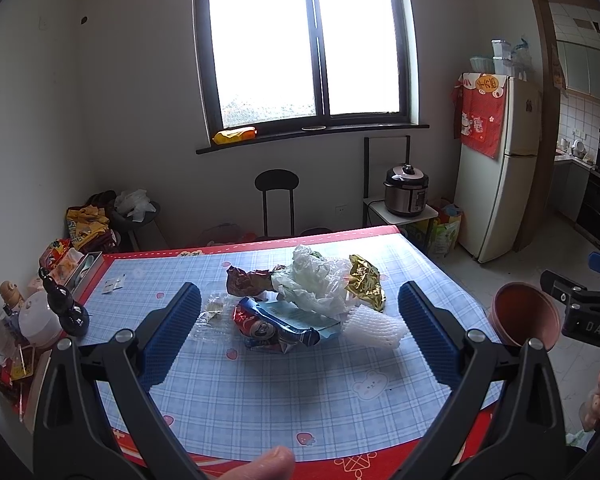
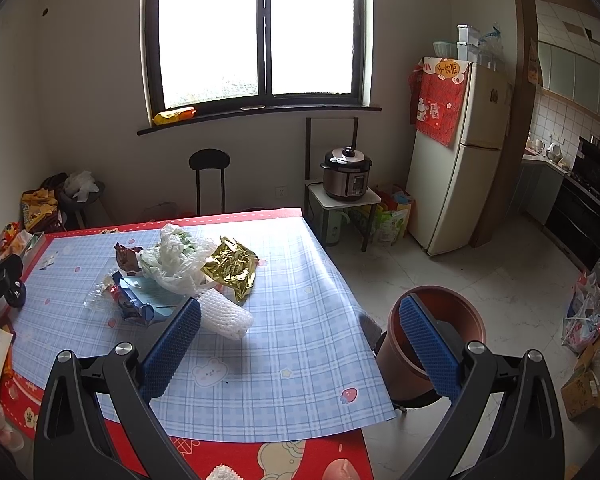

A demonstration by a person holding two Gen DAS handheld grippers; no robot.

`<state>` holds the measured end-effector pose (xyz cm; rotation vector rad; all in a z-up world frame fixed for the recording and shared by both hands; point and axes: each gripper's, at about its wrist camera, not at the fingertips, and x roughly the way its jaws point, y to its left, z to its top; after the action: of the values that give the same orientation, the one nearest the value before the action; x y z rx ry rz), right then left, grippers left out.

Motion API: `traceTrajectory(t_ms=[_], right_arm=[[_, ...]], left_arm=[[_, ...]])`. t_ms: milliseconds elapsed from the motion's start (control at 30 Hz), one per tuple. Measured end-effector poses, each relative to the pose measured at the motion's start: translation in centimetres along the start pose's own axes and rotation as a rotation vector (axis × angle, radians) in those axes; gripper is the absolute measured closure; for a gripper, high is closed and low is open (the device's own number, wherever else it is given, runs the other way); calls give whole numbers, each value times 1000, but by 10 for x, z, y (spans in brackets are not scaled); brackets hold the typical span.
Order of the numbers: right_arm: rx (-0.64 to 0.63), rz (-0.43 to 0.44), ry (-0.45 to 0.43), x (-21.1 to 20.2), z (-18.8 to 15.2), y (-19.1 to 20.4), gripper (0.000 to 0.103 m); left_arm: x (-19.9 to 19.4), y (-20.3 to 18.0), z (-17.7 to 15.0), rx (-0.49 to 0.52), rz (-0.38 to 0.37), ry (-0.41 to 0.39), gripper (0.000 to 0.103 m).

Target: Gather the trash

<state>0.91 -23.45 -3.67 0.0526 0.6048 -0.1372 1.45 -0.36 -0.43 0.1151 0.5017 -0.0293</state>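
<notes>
Trash sits heaped on the blue checked surface (image 1: 260, 392): a crumpled white plastic bag (image 1: 316, 280) at the middle, a gold foil wrapper (image 1: 366, 280) just right of the bag, a white foam net sleeve (image 1: 376, 326) in front of it. Left gripper (image 1: 300, 336) and right gripper (image 2: 300, 344) both hang spread wide, holding nothing. The round terracotta plastic bin (image 2: 440, 320) stands on the floor, right of the bag. Light, loose pieces could slip from a grasp and drop beside the bin
</notes>
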Motion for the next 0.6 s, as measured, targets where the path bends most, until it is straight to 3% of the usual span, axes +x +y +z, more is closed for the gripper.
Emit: traceTrajectory(t_ms=[300, 500, 600], right_arm=[[-6, 22, 22, 1, -1, -5, 5], [-3, 63, 40, 4, -1, -19, 5], [2, 128, 16, 7, 3, -30, 5]], left_arm=[[-4, 0, -3, -54, 16, 19, 5], [-1, 6, -10, -148, -89, 79, 5], [-5, 14, -16, -180, -80, 51, 5]])
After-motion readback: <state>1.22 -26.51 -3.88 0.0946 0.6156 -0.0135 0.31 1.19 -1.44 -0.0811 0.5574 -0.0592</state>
